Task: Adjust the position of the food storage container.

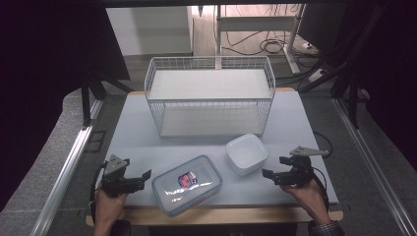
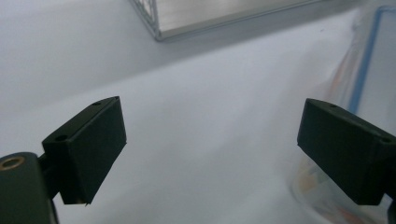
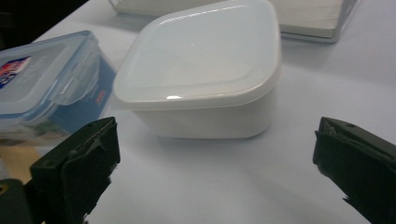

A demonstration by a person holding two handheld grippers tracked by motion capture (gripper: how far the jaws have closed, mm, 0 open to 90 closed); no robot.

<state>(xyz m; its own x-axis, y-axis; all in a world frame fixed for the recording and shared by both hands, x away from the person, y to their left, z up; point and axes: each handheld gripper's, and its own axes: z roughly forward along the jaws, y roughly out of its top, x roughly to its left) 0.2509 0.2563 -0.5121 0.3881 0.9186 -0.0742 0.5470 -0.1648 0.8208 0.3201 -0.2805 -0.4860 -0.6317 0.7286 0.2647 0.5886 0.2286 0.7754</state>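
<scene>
Now, the left gripper is held low at the near left corner of the pale grey table, its jaws spread wide with nothing between them. Just beside it, the clear rectangular plastic container with a blue-rimmed lid and a red-and-blue label is seen lying flat on the table, near the front edge. Over on the right, the right gripper is likewise released, jaws wide and empty, and is pointed at the white square plastic tub with its white lid. That tub is found near the gripper but not touched, just beyond its jaws. Behind both containers, the white wire two-tier shelf rack is stood at the middle of the table.
</scene>
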